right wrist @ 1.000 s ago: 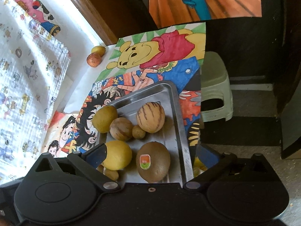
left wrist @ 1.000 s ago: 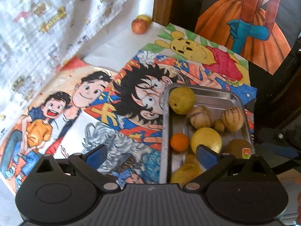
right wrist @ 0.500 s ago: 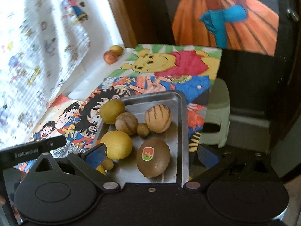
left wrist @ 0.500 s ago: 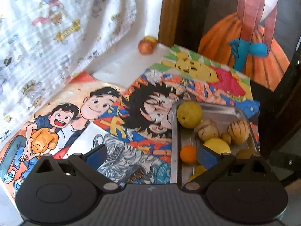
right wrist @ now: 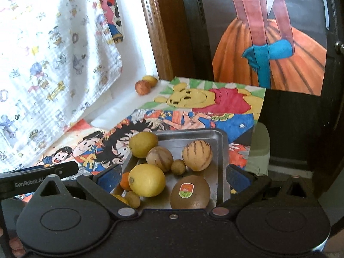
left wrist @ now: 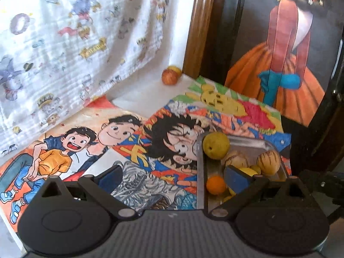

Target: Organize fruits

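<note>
A steel tray (right wrist: 223, 148) holds several fruits: a lemon (right wrist: 146, 180), a stickered kiwi (right wrist: 190, 192), two striped melons (right wrist: 196, 155), a yellow-green fruit (right wrist: 143, 144) and a small orange (left wrist: 215, 185). My right gripper (right wrist: 173, 175) hovers open over the tray's near end, holding nothing. To the tray's left, my left gripper (left wrist: 172, 177) is open and empty above the cartoon posters; its right finger overlaps the tray (left wrist: 200, 172). Two loose fruits, one reddish (left wrist: 169, 76) and one yellow (right wrist: 151, 80), lie at the table's far corner.
Cartoon posters (left wrist: 133, 150) cover the table. A patterned white cloth (left wrist: 64, 49) hangs along the left. A wooden frame (right wrist: 157, 43) and a dark door with an orange-skirt painting (right wrist: 268, 60) stand behind. A green stool (right wrist: 259, 150) sits past the table's right edge.
Both grippers have drawn back and tilted upward, so the tray sits lower in each view and more wall shows. Both stayed open. No fruit has moved.
</note>
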Action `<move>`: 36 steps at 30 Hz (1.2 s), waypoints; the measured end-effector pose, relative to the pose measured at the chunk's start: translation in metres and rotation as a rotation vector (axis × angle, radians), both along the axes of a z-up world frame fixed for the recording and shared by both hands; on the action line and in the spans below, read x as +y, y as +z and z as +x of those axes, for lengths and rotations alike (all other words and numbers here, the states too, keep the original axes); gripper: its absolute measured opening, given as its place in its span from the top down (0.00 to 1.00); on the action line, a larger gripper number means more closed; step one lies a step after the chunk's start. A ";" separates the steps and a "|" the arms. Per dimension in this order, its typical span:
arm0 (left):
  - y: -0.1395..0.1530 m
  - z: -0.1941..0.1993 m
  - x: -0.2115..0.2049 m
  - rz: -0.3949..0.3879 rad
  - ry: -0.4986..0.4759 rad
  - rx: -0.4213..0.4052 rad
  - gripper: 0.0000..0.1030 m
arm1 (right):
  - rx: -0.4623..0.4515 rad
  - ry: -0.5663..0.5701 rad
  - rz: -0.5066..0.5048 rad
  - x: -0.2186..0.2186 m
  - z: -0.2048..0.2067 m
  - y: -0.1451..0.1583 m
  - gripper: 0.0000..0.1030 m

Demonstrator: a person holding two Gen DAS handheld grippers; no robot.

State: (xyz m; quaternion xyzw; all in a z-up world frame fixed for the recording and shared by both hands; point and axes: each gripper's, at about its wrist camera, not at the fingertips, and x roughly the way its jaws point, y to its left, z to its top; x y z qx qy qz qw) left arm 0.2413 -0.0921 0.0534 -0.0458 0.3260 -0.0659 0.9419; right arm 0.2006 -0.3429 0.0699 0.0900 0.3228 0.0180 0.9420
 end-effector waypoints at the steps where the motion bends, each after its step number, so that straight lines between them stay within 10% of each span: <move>1: -0.003 -0.002 0.001 -0.001 0.002 -0.017 0.01 | -0.017 0.003 0.002 0.001 -0.003 -0.003 0.01; 19: -0.012 -0.114 0.030 -0.004 0.079 -0.244 0.00 | -0.334 0.070 -0.057 0.025 -0.137 0.001 0.00; 36: 0.016 -0.222 0.050 0.039 0.119 -0.353 0.00 | -0.420 0.067 -0.087 0.058 -0.225 0.011 0.00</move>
